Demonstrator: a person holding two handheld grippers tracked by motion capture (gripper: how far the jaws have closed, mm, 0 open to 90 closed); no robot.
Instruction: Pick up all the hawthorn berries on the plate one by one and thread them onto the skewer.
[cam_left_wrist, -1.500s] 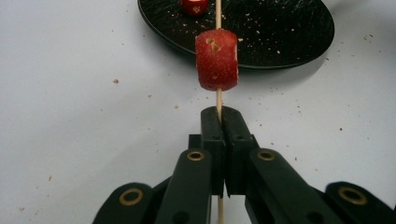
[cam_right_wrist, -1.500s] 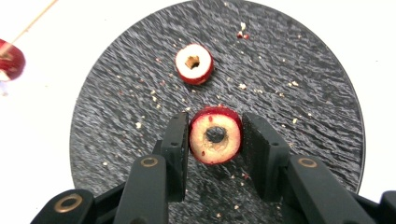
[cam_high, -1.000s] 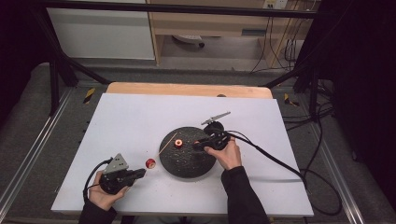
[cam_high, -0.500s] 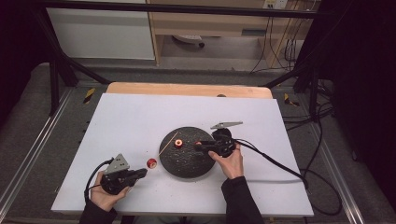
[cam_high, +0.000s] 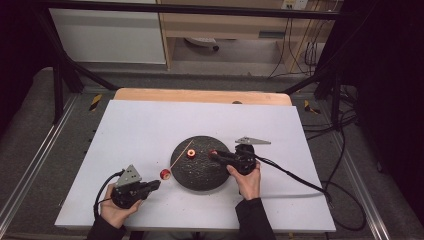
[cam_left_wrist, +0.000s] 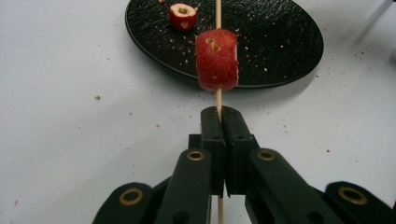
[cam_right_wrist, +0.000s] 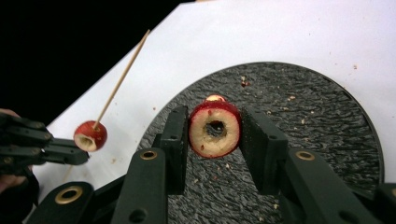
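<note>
At the lower left of the high view, the left gripper (cam_high: 156, 184) is pressed together on a wooden skewer (cam_left_wrist: 218, 100) carrying one red fruit piece (cam_left_wrist: 216, 59). Right of centre, the right gripper (cam_high: 213, 154) pinches a cored fruit ring (cam_right_wrist: 215, 129) over the black plate (cam_high: 200, 177). Another fruit piece (cam_high: 191, 153) lies on the plate farther up.

So the table (cam_high: 150, 125) is a white sheet with a strip of bare wood showing along its far edge, upper middle of the high view. Sitting right on it, just below frame centre, is a round black plate (cam_high: 200, 172) with a pebbly surface. One cored red fruit piece (cam_high: 191, 153) lies on the plate's upper left part. Small brown crumbs (cam_left_wrist: 97, 97) are scattered over the white around the plate.
</note>
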